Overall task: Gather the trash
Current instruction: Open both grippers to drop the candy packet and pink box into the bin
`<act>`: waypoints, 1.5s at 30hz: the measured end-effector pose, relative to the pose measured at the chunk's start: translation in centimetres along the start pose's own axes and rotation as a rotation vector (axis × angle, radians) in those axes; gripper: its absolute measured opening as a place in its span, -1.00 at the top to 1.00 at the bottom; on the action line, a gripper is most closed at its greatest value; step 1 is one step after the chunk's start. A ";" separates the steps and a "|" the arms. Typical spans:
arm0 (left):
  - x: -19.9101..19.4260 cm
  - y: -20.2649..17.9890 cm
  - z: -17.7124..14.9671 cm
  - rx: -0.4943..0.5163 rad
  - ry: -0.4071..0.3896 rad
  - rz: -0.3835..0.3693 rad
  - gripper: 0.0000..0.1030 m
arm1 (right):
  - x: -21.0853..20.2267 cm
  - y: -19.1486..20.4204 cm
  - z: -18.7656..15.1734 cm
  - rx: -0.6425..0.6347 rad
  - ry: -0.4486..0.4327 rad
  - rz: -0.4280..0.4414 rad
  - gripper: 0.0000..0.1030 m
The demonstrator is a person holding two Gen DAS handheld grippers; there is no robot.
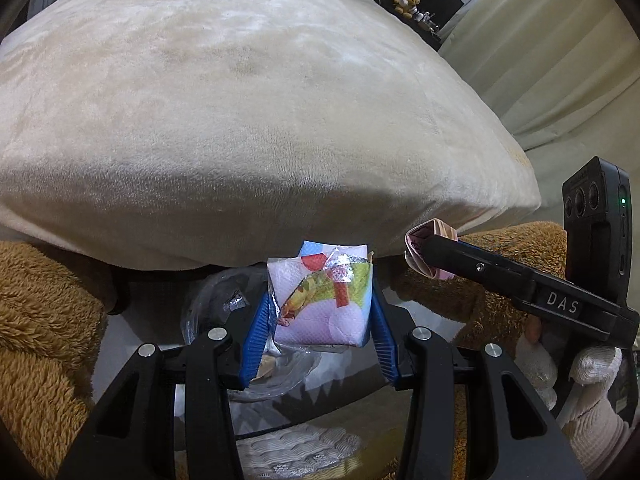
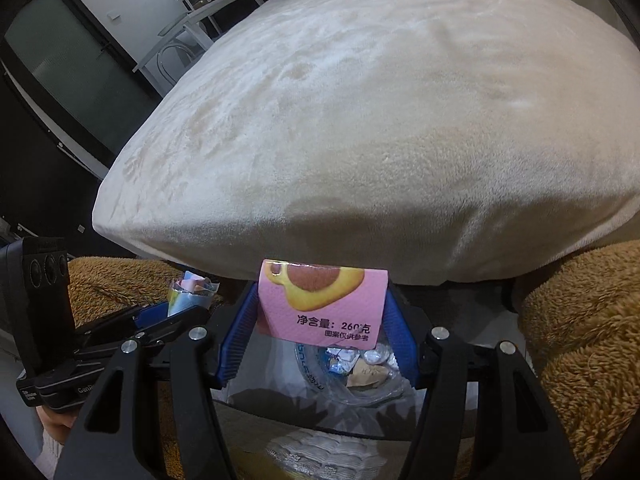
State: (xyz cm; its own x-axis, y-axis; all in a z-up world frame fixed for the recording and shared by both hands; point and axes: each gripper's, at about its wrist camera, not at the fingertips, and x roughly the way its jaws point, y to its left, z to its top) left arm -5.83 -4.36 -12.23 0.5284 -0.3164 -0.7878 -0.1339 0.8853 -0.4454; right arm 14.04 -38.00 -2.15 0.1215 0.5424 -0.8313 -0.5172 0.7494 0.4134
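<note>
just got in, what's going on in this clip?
Trash pickup by a person with two handheld grippers. The left gripper is clamped on a crumpled colourful wrapper; the right gripper is clamped on a pink wrapper with printed text. Both are held above a clear bag that already contains scraps, in front of a big cream cushion. Neither piece has been dropped in yet.

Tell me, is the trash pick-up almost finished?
Partly. Some scraps already lie in the clear bag below the grippers. Right now the left gripper clamps a colorful crumpled wrapper, and the right gripper clamps a pink wrapper. Both hang over the bag, so dropping them in is what's left. No other trash shows on the beige cushion.
</note>
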 end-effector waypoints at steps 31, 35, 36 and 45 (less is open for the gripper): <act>5.7 0.1 -1.7 0.002 0.285 0.092 0.08 | 5.9 -1.5 -0.3 0.163 0.235 -0.019 -0.20; 5.7 0.1 -1.6 0.006 0.279 0.125 -0.23 | 5.6 -1.7 -0.1 0.174 0.230 -0.012 -0.41; 5.6 0.2 -1.6 0.001 0.275 0.126 -0.23 | 5.7 -1.7 -0.1 0.172 0.230 -0.013 -0.42; 5.0 0.5 -1.2 0.007 0.226 0.130 -0.23 | 4.8 -1.8 0.0 0.164 0.208 -0.014 -0.42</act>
State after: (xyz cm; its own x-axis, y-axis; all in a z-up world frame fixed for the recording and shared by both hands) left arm -4.30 -5.92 -16.88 0.3060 -0.2678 -0.9136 -0.1823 0.9254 -0.3323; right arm 15.52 -36.80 -6.88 -0.0579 0.4545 -0.8888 -0.3707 0.8169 0.4419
